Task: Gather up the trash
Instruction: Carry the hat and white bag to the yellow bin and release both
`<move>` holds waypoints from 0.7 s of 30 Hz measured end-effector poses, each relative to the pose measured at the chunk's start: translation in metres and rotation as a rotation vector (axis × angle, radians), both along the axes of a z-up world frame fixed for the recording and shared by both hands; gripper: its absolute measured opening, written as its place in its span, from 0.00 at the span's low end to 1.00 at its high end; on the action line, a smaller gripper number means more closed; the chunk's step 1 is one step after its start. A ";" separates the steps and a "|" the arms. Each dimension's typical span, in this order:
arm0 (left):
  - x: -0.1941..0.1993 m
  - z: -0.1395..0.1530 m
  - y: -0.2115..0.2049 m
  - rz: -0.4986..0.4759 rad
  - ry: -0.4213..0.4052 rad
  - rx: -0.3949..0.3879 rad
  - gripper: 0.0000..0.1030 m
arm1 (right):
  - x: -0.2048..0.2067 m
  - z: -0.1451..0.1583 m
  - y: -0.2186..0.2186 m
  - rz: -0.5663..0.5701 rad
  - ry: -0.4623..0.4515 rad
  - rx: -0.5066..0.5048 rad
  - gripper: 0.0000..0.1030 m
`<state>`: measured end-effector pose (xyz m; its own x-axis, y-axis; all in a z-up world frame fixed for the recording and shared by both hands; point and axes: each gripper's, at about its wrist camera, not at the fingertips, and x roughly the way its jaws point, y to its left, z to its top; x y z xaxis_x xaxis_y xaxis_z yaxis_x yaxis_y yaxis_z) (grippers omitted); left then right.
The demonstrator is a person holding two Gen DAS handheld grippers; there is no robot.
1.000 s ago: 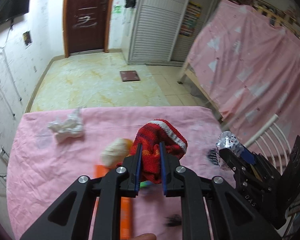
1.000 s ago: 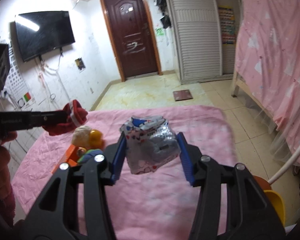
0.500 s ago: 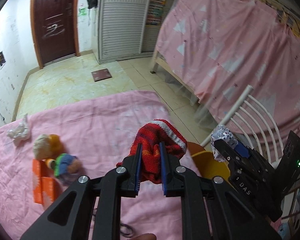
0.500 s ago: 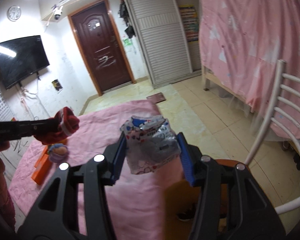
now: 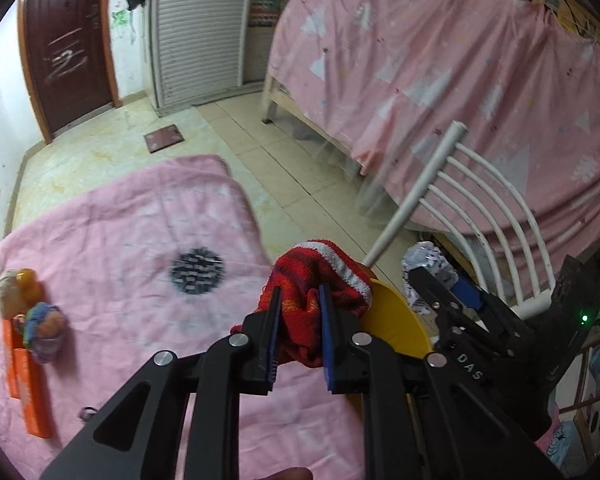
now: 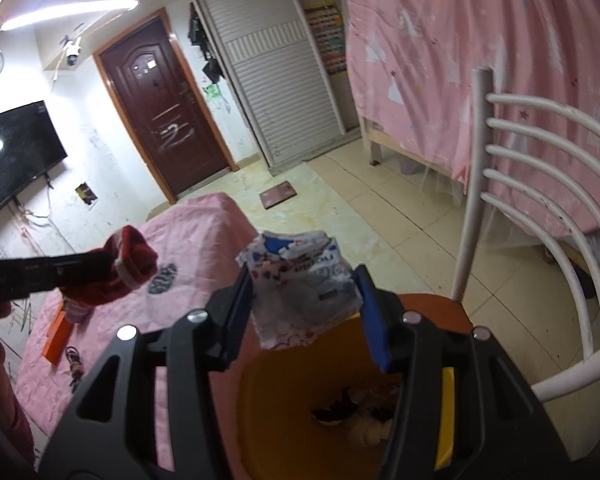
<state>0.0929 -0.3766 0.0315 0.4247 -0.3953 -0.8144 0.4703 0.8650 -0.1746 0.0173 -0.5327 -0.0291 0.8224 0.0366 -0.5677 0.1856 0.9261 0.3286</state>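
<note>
My left gripper (image 5: pixel 298 300) is shut on a red knitted sock (image 5: pixel 320 276) with a white band, held above the right edge of the pink-covered table (image 5: pixel 132 240). It also shows in the right wrist view (image 6: pixel 130 264). My right gripper (image 6: pixel 304 280) is shut on a crumpled white printed wrapper (image 6: pixel 300 276) and holds it over the open yellow bin (image 6: pixel 284 408), which has scraps inside. In the left wrist view the bin's yellow rim (image 5: pixel 396 320) shows just behind the sock, and the wrapper (image 5: pixel 424 256) sits at the right gripper's tip.
A white metal chair (image 6: pixel 540 208) stands right of the bin. On the table lie an orange box (image 5: pixel 24 384), a small doll (image 5: pixel 44 328), a plush toy (image 5: pixel 16 288) and a dark printed patch (image 5: pixel 196 268). A pink-draped bed (image 5: pixel 460 80) fills the right.
Both grippers have swung right, from over the table to its right edge. The yellow bin and white chair have come into view, and the wrapper now hangs over the bin's opening.
</note>
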 end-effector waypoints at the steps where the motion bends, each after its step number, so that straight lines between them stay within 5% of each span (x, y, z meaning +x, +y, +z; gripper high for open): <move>1: -0.002 -0.001 -0.006 -0.008 0.002 0.002 0.08 | -0.002 -0.001 -0.003 -0.003 0.002 0.006 0.48; 6: -0.009 -0.008 -0.033 -0.048 0.021 0.001 0.14 | -0.011 -0.006 -0.015 -0.021 0.010 0.026 0.58; 21: -0.011 -0.025 -0.040 -0.061 0.062 0.037 0.33 | -0.016 -0.005 -0.026 -0.024 -0.015 0.064 0.59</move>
<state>0.0819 -0.4167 0.0067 0.3496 -0.3883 -0.8527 0.5114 0.8416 -0.1736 0.0013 -0.5587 -0.0345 0.8320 0.0526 -0.5522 0.2022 0.8982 0.3902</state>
